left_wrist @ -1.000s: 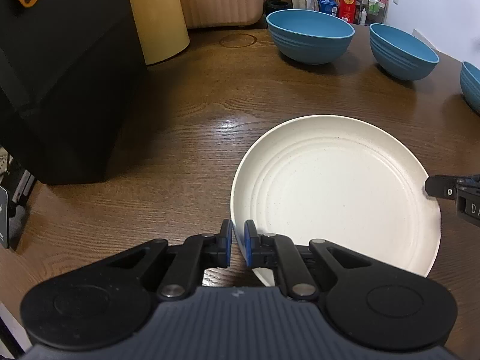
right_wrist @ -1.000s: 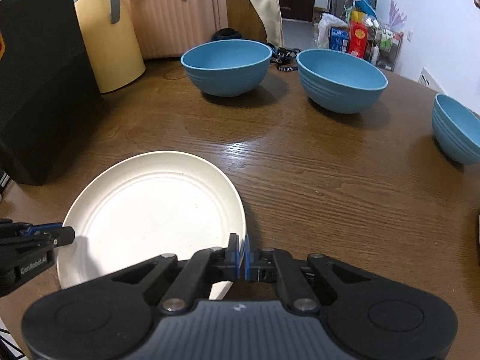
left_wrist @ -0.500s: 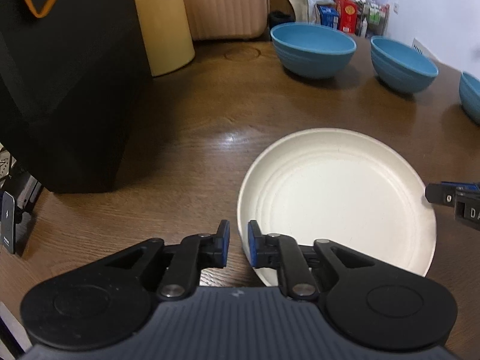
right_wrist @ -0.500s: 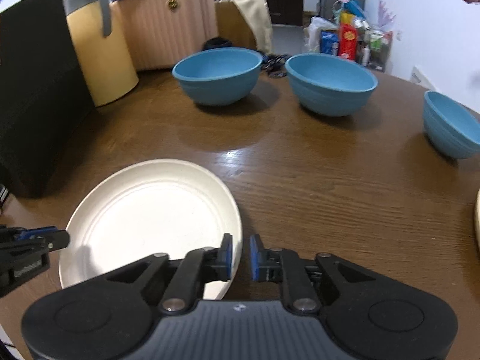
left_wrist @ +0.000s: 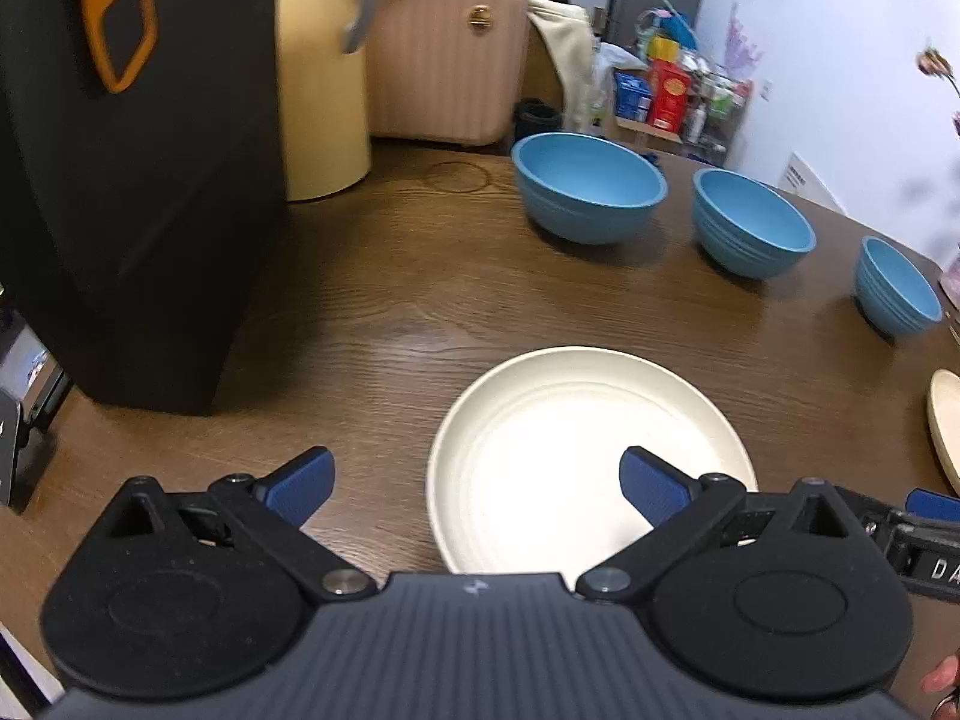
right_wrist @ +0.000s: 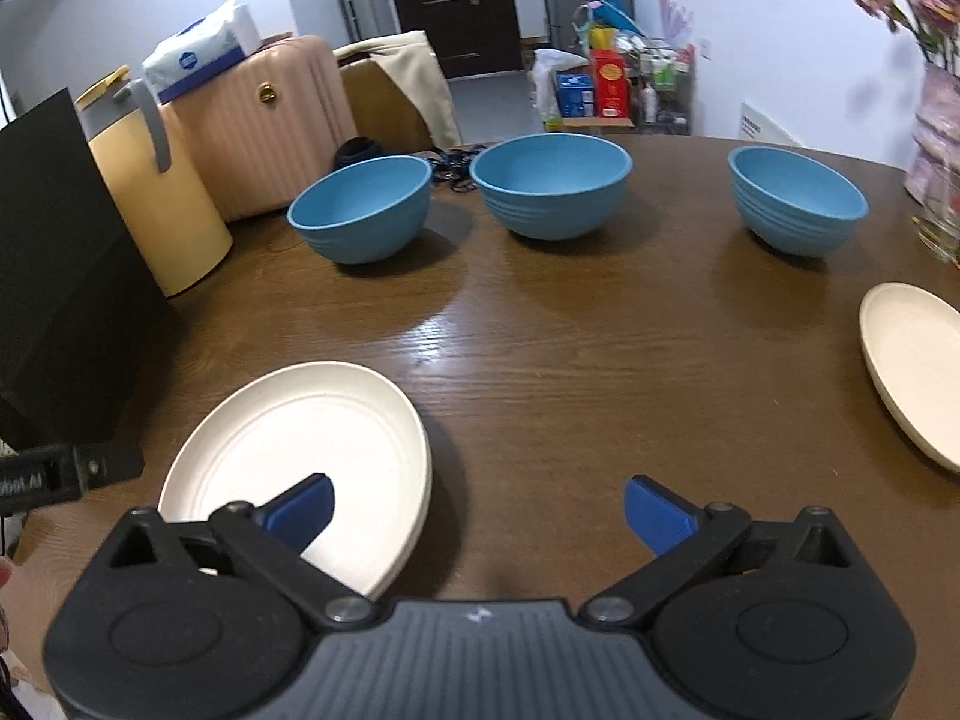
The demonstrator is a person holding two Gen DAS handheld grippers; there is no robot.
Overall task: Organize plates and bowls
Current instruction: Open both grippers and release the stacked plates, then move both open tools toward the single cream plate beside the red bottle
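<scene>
Both grippers opening above a cream plate left flat on the table.

Left gripper (left_wrist: 474, 483): fingers (left_wrist: 297, 486) are seen spreading wide, nothing pinched; the cream plate (left_wrist: 576, 456) is seen below and between them, untouched. Right gripper (right_wrist: 477, 510): fingers (right_wrist: 657, 513) likewise spreading, nothing held, with the plate's right edge under the left finger. Three blue bowls (right_wrist: 552, 183) are lined up apart along the far side of the table (right_wrist: 600, 372). A second cream plate (right_wrist: 912, 369) is seen at the right edge.
</scene>
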